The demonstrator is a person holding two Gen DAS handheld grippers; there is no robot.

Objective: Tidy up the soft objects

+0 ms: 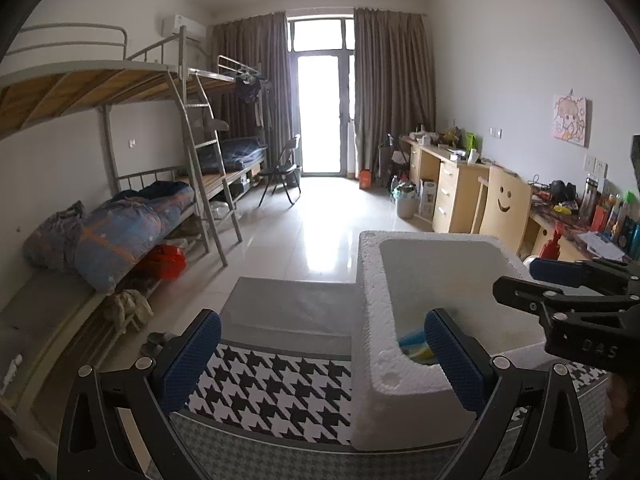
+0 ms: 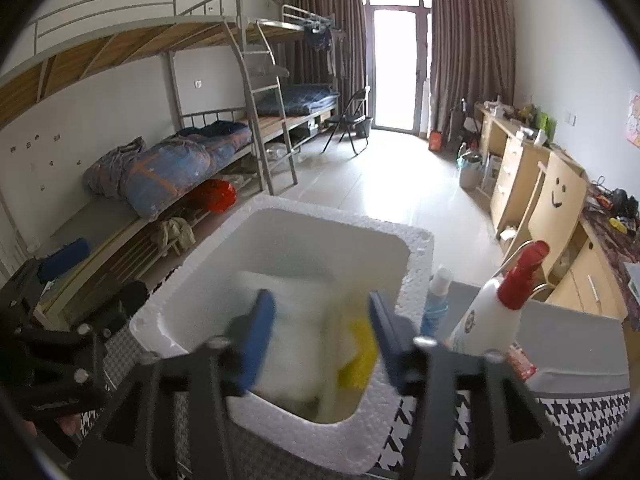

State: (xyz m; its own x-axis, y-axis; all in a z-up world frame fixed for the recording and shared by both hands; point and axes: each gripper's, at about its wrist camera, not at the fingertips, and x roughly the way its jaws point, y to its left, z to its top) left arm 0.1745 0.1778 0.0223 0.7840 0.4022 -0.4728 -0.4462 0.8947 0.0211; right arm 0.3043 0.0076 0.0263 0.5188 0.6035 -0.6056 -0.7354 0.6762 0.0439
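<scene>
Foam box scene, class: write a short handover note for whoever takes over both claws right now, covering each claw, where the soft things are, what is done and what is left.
Left claw: open, empty, held over the houndstooth cloth with one finger at the foam box.
Right claw: open over the box, nothing pinched; it looks to have just let go.
In the box: a white soft item and a yellow one, blurred.
Beside the box: a white spray bottle and a blue bottle, both upright.
Done: at least two soft items boxed.
Left: no other loose soft items show on the cloth; check around the box before stopping.
</scene>
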